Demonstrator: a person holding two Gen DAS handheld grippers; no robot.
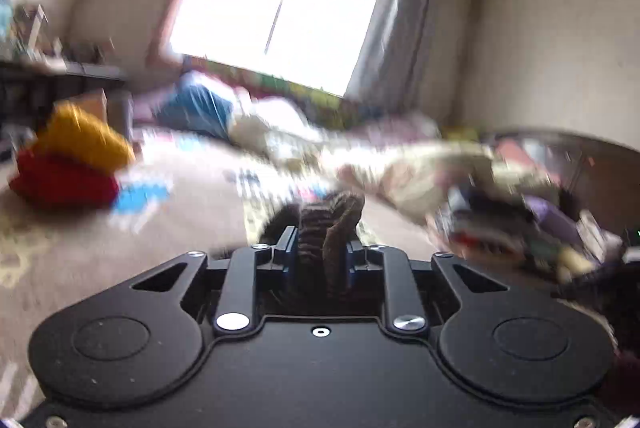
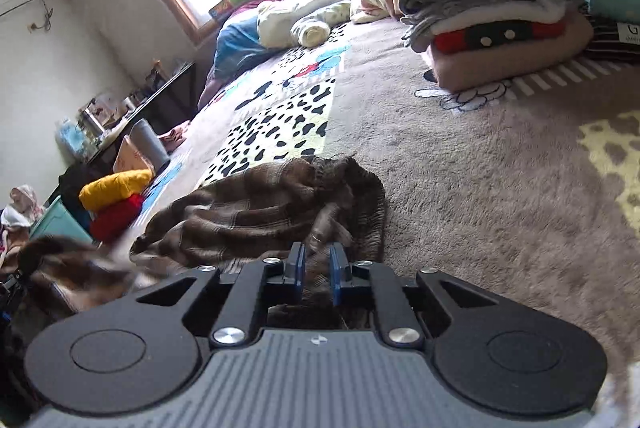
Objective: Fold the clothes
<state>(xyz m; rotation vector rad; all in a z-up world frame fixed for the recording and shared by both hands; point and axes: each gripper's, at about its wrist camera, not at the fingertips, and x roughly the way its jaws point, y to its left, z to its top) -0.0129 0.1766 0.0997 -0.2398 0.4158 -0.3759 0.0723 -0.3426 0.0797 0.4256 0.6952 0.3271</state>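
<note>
Claws, two: left claw [image 1: 318, 252] pinching one brown plaid garment [image 2: 256, 212], right claw [image 2: 317, 264] slightly spread.

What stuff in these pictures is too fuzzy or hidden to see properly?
- Left wrist view: motion blur smears the bedding pile and the clutter at right; neither can be identified.
- Left wrist view: the window is blown out white, so nothing outside shows.
- Right wrist view: the right tool hides the brown plaid garment beneath it, so whether it grips cloth is unclear.
- Right wrist view: the garment's left end blurs at the frame edge.
</note>
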